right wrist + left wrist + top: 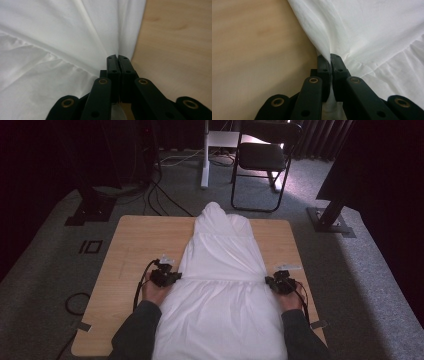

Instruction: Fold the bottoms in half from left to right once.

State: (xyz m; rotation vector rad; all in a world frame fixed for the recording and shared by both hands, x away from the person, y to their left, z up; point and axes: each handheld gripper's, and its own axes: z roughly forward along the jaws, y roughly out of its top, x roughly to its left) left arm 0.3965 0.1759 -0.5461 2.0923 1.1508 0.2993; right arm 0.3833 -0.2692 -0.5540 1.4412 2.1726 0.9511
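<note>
This looks like a recording studio or lab set up for data capture, not a home. The landmark is a light wooden table (135,250) standing alone on grey carpet (45,270). Beyond its far edge black cables (160,195) trail loose across the carpet toward dark equipment, and a black folding chair (265,157) sits beside a white stand leg (205,155). To the far left and far right of the table, black stand bases (92,210) (flat plates resting on the carpet) carry posts upward. Dark curtains (50,155) close off the space behind the table and at both sides. Tape marks (91,246) lie on the carpet just left of it.
</note>
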